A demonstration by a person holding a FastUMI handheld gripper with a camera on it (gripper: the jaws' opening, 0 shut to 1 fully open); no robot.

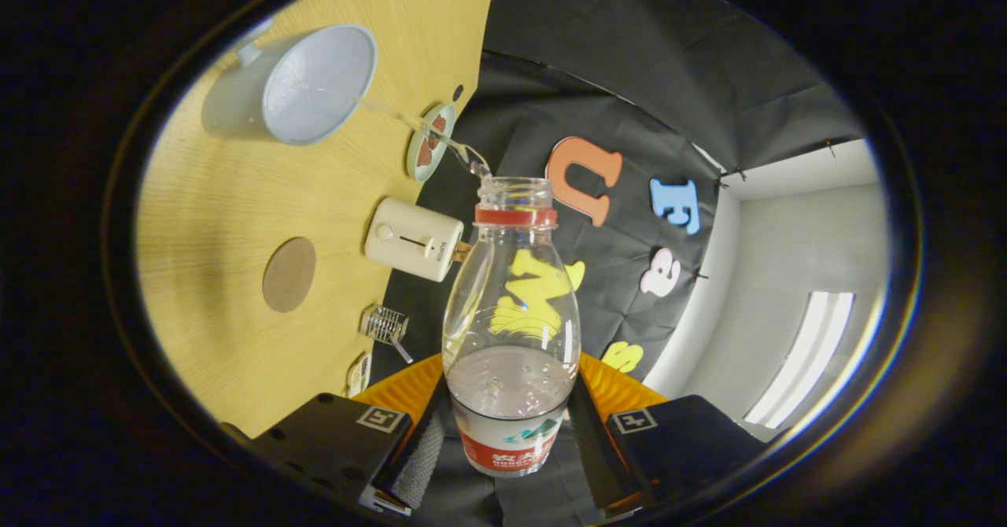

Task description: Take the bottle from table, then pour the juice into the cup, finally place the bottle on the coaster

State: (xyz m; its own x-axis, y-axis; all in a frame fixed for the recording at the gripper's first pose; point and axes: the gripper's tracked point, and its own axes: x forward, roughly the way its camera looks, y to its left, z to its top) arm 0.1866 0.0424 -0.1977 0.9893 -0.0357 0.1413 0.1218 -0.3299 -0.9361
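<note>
We've got the gripper (510,433) clamped on the bottle (511,315) low down by its label, both fingers pressing its sides, and we're tipping it w/ the open neck aimed at the cup (293,86) so a thin stream arcs into the mouth, not onto the table (212,220). Holding low keeps the fingers clear of the spout. The round brown coaster (289,274), we reckon, sits apart from the cup, free for the bottle afterwards.
</note>
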